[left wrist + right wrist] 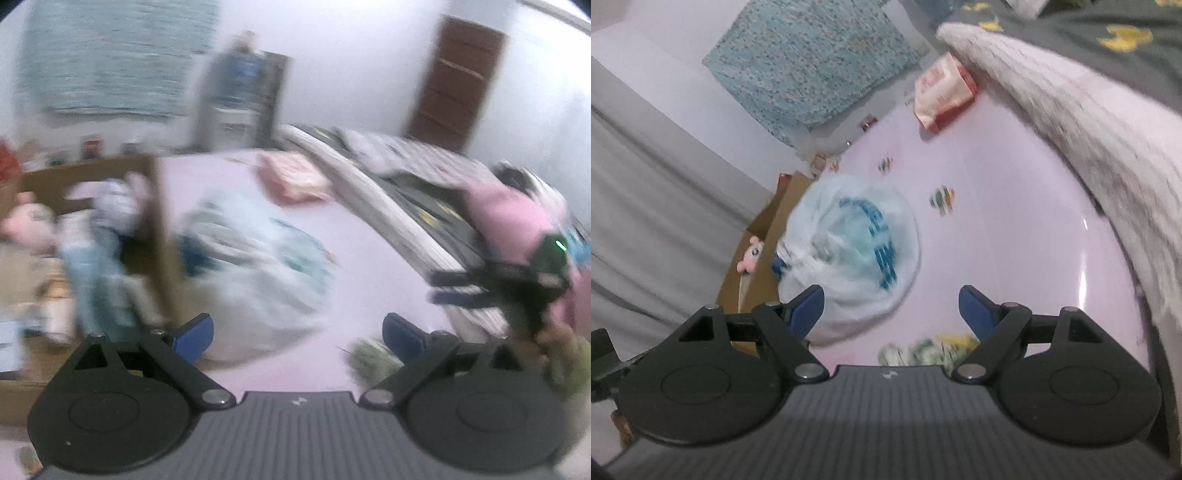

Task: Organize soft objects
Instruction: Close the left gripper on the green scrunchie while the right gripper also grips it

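- Left wrist view: nearest to us, our left gripper (297,338) has its blue-padded jaws spread wide with nothing between them, and the whole picture is smeared.
- Just beyond those jaws a white plastic bag with blue-green print (258,266), bulging and soft, lies on the pale pink bed sheet (369,251), near the sheet's left edge.
- At the right of this view we see our right gripper (458,288), a dark tool held by a hand in a pink sleeve (513,214); its fingers point left over the sheet.
- Further off a folded pink-and-white cloth (295,179) rests on the sheet, beside a grey-and-white striped blanket (369,184).
- Right wrist view: our right gripper's blue pads also stand well apart, empty, over a small green-and-yellow printed patch (934,349) at the near edge of the sheet.
- The same white bag sits ahead and left of these jaws, apart from both pads, at the sheet's edge above a brown cardboard box (764,236).
- A small pink plush toy (750,254) lies in that box.
- Farthest, a teal patterned fabric block (812,62) stands against the wall.
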Demonstrator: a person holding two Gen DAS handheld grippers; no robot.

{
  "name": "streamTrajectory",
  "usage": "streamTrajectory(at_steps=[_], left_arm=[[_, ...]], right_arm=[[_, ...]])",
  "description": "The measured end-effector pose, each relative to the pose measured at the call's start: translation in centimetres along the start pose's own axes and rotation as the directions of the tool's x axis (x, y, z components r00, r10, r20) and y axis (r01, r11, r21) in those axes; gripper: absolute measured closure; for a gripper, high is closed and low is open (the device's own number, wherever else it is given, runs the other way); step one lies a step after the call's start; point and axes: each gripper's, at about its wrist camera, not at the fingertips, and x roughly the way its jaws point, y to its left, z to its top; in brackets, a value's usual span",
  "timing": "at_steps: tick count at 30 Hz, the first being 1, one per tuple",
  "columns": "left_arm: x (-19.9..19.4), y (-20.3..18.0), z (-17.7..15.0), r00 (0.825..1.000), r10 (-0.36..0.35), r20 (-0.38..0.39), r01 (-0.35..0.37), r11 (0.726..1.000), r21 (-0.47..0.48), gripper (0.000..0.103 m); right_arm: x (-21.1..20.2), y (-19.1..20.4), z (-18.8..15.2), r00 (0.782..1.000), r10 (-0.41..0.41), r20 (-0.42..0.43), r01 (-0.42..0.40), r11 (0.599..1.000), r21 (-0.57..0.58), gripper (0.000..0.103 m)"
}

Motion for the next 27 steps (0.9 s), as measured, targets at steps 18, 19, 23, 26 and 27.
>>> streamTrajectory(at_steps=[18,19,23,26,27], left_arm=[[14.9,-8.7,-6.2,0.974,0.009,-0.225,0.045,0.972,0.232,0.007],[15.2,-9.0,-6.2,0.974,0.010,-0.228,0.047,0.969,0.243,0.007],[16.4,-9.7,-6.3,0.970,0.013,-0.244,0.055,0.961,0.270,0.009],[17.0,-10.1,-6.2,0.966,0.013,-0.256,0.062,0.957,0.284,0.020],[17.1,-10.2,-6.3,0.967,0.014,-0.253,0.063,0.954,0.294,0.023]], right_arm=[[0.0,-2.6,-3.3,1.000,-0.026,-0.003,0.027,0.999,0.039,0.053],[0.1,-2.9,-3.5,1.000,-0.027,-0.007,0.027,0.999,0.045,0.055],[0.8,-3.3,-3.8,0.999,-0.029,-0.021,0.030,0.998,0.049,0.063],[1.1,-2.9,-3.8,0.999,-0.035,-0.028,0.036,0.999,0.028,0.066],[1.3,-2.9,-3.8,0.999,-0.033,-0.034,0.034,0.999,0.022,0.066]])
